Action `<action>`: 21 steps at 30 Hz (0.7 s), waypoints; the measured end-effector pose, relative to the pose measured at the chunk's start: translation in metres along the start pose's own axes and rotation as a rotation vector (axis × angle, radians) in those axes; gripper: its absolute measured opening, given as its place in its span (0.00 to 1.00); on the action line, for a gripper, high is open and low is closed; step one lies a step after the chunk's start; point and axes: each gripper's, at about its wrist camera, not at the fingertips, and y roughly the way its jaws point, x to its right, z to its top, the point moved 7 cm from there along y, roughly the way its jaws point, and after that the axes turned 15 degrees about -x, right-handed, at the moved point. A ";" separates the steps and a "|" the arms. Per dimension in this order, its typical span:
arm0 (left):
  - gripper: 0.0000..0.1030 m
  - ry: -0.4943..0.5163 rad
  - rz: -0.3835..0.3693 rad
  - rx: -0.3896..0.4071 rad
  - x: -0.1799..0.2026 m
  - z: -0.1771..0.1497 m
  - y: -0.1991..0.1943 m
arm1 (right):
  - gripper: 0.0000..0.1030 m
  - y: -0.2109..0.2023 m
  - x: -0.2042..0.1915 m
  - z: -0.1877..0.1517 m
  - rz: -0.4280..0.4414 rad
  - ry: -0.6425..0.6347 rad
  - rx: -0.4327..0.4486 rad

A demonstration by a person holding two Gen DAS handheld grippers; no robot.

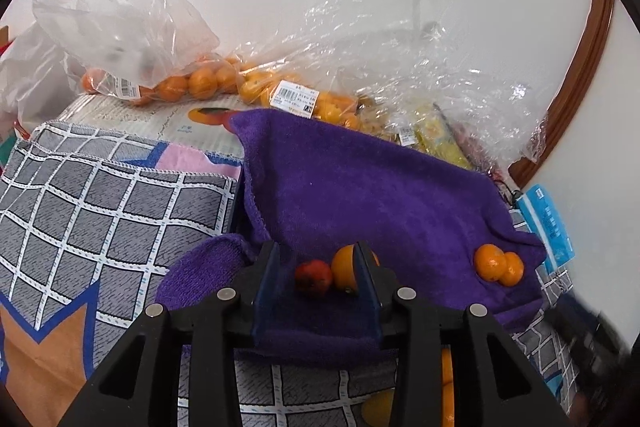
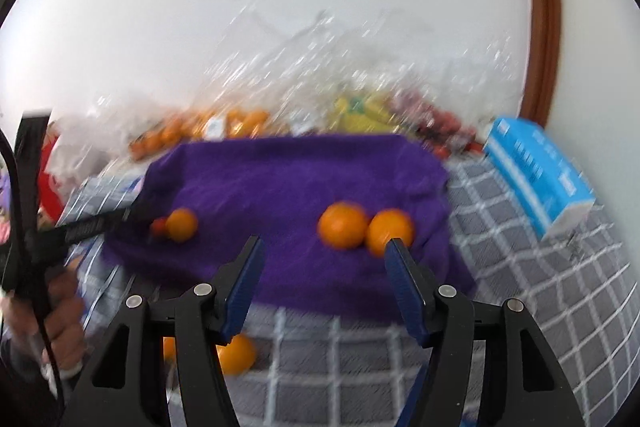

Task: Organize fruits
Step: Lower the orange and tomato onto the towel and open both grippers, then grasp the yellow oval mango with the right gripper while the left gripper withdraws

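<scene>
A purple towel (image 1: 360, 179) lies over the checked cloth. My left gripper (image 1: 318, 247) is open above it, with a small red fruit (image 1: 313, 277) and an orange (image 1: 345, 267) between its fingers, the orange against the right finger. Two more oranges (image 1: 498, 264) sit at the towel's right. In the blurred right wrist view, my right gripper (image 2: 324, 245) is open above the towel (image 2: 296, 179), just in front of the two oranges (image 2: 366, 227). The left gripper (image 2: 92, 225) reaches in from the left by the orange (image 2: 182, 224) and the red fruit (image 2: 158, 225).
Clear plastic bags of oranges (image 1: 192, 83) and other fruit (image 1: 436, 135) lie along the wall behind the towel. A blue tissue pack (image 2: 536, 175) stands at the right. Loose oranges (image 2: 236, 353) lie on the checked cloth (image 1: 100, 203) near the front.
</scene>
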 end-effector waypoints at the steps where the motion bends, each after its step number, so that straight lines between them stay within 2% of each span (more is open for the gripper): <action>1: 0.37 0.002 0.000 0.003 0.000 0.000 -0.001 | 0.60 0.001 -0.005 -0.009 0.006 -0.012 -0.014; 5: 0.39 0.009 -0.004 0.020 0.001 -0.001 -0.008 | 0.60 0.009 -0.026 -0.041 0.048 -0.062 -0.079; 8: 0.40 0.007 -0.014 0.023 0.001 -0.002 -0.012 | 0.60 0.013 -0.039 -0.056 0.042 -0.092 -0.098; 21: 0.42 -0.007 -0.051 0.033 -0.002 -0.002 -0.021 | 0.55 0.039 -0.050 -0.057 0.028 -0.100 -0.166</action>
